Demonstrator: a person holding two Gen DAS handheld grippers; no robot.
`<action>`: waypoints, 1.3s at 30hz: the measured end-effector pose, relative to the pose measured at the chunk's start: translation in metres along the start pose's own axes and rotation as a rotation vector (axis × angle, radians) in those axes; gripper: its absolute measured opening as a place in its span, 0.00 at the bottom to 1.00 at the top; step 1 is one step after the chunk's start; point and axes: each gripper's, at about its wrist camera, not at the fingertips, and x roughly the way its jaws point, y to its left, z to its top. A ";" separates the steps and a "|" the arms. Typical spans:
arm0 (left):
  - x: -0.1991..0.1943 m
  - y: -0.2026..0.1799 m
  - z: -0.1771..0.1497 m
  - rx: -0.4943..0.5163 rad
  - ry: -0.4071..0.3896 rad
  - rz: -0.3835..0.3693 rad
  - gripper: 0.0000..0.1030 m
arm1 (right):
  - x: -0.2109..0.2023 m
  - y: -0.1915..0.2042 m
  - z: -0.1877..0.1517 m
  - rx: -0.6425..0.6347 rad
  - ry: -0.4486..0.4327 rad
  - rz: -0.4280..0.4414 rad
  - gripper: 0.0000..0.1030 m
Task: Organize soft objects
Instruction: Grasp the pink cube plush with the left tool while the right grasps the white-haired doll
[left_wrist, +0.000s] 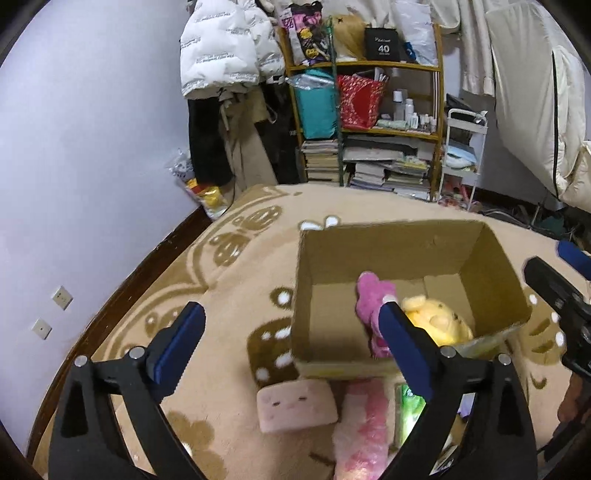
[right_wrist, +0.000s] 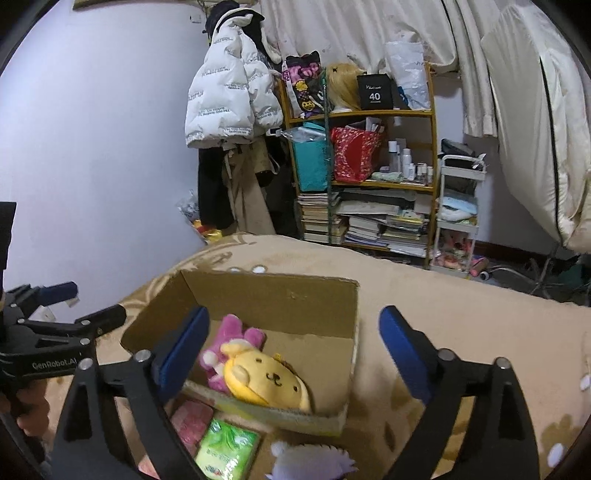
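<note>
Sorting plushies: both your tools released, nothing between jaws.
Yellow plush (right_wrist: 266, 384) + pink plush (right_wrist: 229, 343) in cardboard box (right_wrist: 273, 295); square pink cushion (left_wrist: 297, 410) on bed nearby, prob. light, squashy; pinch mid-body.

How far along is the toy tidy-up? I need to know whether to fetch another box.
Done: a yellow plush and a pink plush lie in the cardboard box. In hand: nothing; the left gripper and right gripper are open. Left outside: a square plush, a pink fluffy toy, a green pack, a lavender plush.
</note>
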 end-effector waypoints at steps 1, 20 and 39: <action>-0.001 0.002 -0.003 -0.001 0.010 0.001 0.92 | -0.003 0.000 -0.002 0.002 -0.002 0.005 1.00; -0.012 0.015 -0.038 -0.033 0.177 -0.014 0.96 | -0.027 -0.012 -0.046 0.080 0.187 -0.010 1.00; 0.051 0.011 -0.062 -0.074 0.350 -0.049 0.96 | 0.020 -0.022 -0.083 0.114 0.342 -0.051 1.00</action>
